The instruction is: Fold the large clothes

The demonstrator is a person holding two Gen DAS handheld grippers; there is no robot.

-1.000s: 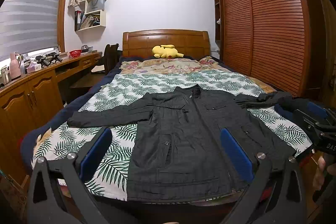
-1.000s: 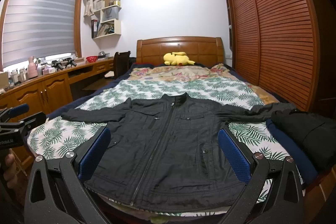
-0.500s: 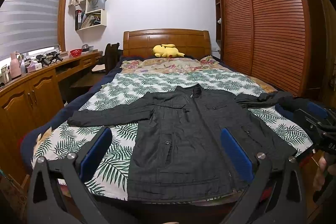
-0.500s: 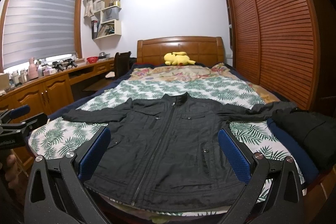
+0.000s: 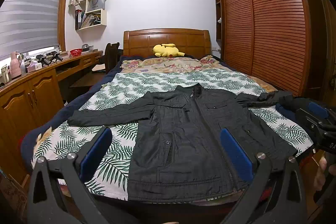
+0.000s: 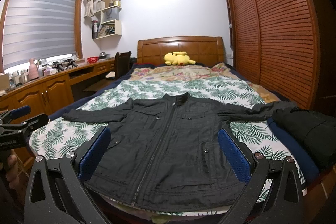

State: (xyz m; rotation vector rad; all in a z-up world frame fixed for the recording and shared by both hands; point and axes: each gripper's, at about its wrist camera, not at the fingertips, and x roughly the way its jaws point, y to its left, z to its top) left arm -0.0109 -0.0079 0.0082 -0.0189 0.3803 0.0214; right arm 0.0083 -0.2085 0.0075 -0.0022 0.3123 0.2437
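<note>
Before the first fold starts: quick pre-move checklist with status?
1. Jacket spread flat, front up, zipped: ok.
2. Both sleeves laid out to the sides: ok for the left-hand sleeve; the other sleeve's end runs into the dark pile, cannot tell if free.
3. Left gripper open, fingers empty: ok.
4. Right gripper open, fingers empty: ok.
5. Both grippers off the fabric, at the foot of the bed: ok.
6. Hem within the bed's edge: cannot tell; it lies right at the edge.
</note>
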